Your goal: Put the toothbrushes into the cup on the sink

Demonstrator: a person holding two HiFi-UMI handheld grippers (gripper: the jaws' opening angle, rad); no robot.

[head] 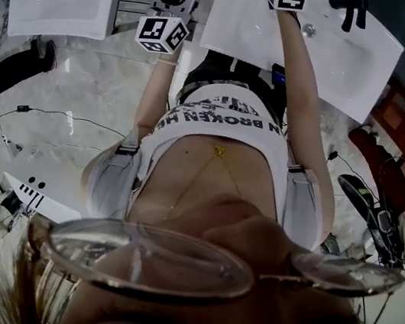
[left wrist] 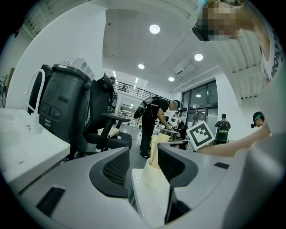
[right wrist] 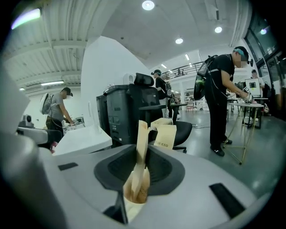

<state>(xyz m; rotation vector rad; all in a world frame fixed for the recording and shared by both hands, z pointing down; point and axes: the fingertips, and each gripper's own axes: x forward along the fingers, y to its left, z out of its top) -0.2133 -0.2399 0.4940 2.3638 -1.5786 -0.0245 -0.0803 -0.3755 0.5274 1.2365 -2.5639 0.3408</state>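
Your toothbrush (right wrist: 141, 134), slim in a cream paper sleeve with a notched top, stands nearly upright at lower centre of the right gripper view, pinched by the right gripper (right wrist: 143, 157). A broader cream wrapped piece (left wrist: 156, 176) sits clamped in the left gripper (left wrist: 144, 156); brush or cup, you can't tell. The white sink (head: 360, 61) lies upper right in the head view.

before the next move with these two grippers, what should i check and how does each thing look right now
1. Right gripper grip on the slim paper-wrapped item: ok, jaws shut on it.
2. Left gripper grip on the wider cream item: ok, held between the jaws.
3. What the held items are: cannot tell.
4. Sink ahead: ok, it lies under the right gripper in the head view.
5. Cup located: cannot tell, no view plainly shows one.
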